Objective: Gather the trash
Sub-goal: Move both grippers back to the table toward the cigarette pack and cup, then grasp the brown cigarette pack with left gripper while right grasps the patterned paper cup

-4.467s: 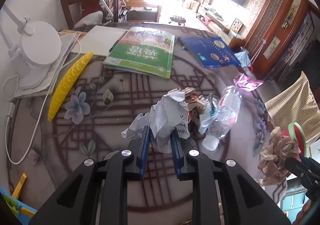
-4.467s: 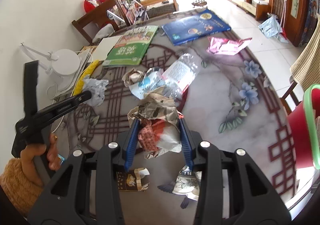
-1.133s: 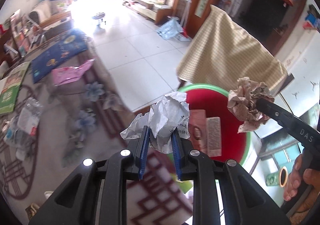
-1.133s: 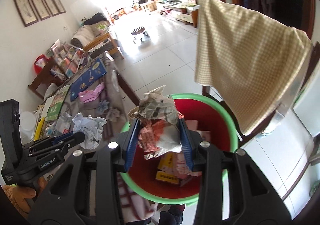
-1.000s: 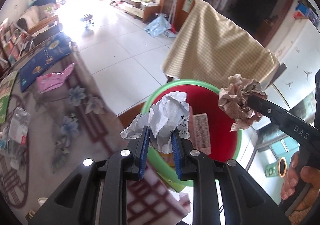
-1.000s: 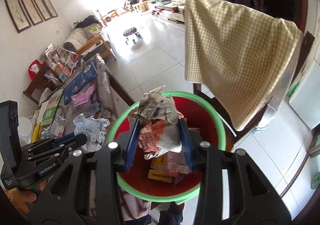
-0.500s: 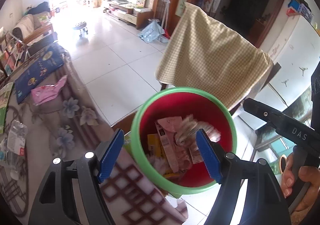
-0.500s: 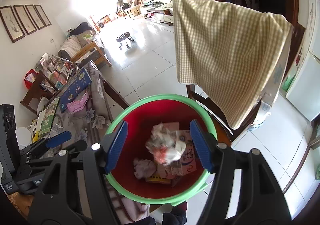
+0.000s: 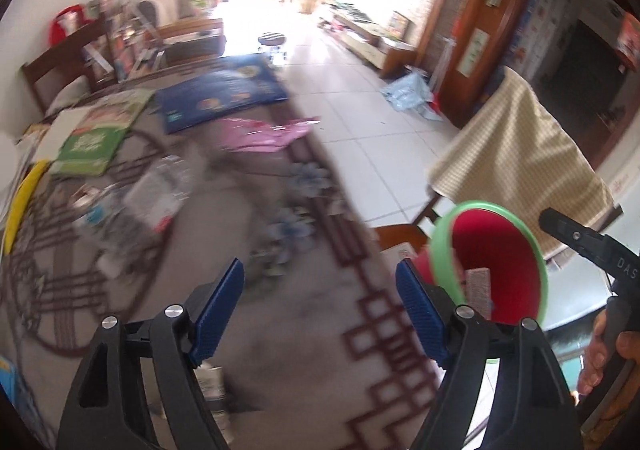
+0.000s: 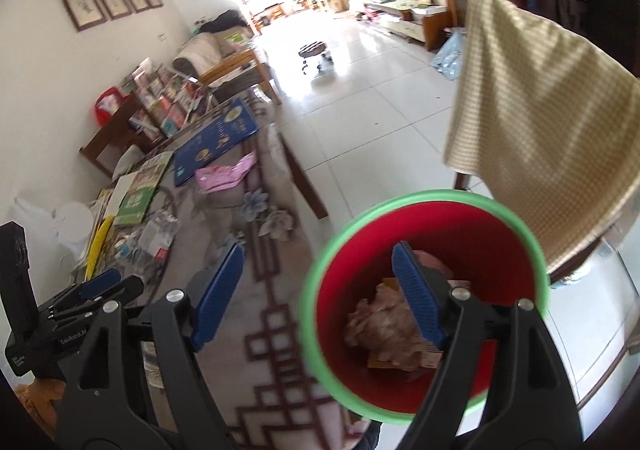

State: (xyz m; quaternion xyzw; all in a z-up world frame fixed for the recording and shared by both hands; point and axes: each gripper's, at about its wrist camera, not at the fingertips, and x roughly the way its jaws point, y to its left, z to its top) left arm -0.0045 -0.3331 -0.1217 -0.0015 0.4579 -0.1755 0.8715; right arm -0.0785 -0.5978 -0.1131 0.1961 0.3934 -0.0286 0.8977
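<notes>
Left gripper (image 9: pixel 320 306) with blue ribbed pads wide apart, jaws just been opening, nothing between them, over the patterned grey-and-maroon tablecloth-covered table (image 9: pixel 296 338); picture blurred. Right gripper (image 10: pixel 318 292) also spread wide, jaws just been opening, empty, right pad over the mouth of the red plastic bucket with green rim (image 10: pixel 520 238), left pad over the table edge. Crumpled brownish paper ball (image 10: pixel 380 324) lying inside the bucket on top of flat cartons, partly hidden by the right pad. Bucket (image 9: pixel 444 246) just beside the table edge, near a chair draped with yellow checked cloth (image 10: pixel 548 122). Remaining trash on the table: crushed clear plastic bottle (image 9: pixel 160 194), pink plastic wrapper (image 9: pixel 264 134), more blurred scraps by the bottle. Also blue book (image 9: pixel 220 94), green book (image 9: pixel 96 138), yellow curved object (image 9: pixel 20 202) at far left. Hand (image 9: pixel 604 354) on the right gripper handle visible at the lower right of the left view
</notes>
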